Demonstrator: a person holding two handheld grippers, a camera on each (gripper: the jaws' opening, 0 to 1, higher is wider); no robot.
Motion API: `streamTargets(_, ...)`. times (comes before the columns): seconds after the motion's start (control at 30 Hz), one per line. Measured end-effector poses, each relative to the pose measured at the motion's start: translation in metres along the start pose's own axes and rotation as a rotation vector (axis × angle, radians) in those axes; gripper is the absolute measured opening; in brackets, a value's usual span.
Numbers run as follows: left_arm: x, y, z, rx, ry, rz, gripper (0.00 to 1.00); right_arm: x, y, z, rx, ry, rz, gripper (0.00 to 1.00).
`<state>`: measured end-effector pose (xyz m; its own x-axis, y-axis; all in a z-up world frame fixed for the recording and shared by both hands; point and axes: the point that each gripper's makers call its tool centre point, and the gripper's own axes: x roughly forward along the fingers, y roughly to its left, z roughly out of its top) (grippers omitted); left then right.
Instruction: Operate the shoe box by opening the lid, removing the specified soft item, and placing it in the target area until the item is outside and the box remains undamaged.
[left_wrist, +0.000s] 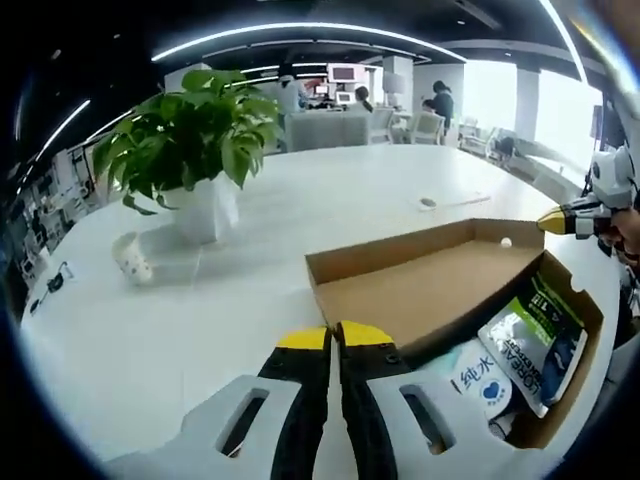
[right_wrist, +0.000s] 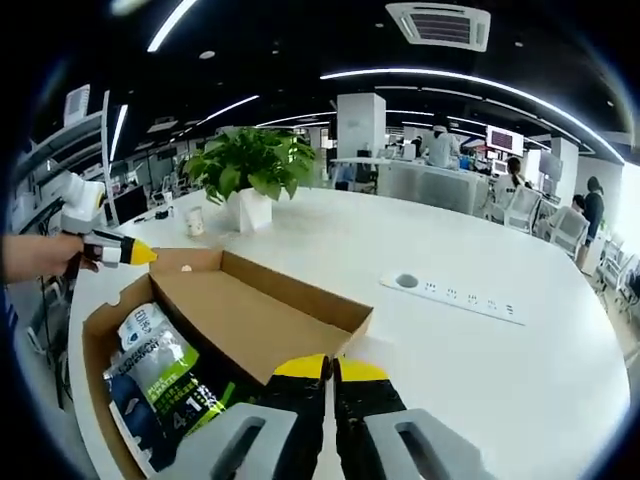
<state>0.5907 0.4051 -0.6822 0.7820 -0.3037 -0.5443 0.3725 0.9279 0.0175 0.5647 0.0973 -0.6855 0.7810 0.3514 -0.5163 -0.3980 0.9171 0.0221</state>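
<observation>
Shoe box just beyond tool

The raised lid hides most of the soft packs.

Your left gripper view faces the shoe box close, at 3 o'clock; right gripper view faces it from the opposite end, at 9. Both share the box, plant, worktop.
</observation>
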Motion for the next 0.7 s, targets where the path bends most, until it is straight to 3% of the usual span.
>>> streamTargets(0.7,-0.0035,-0.0032,0.0007,0.058,0.012,0.019,0.02,-0.0009,0.0029,0.0016,0.027,0.002,0.019,0.00)
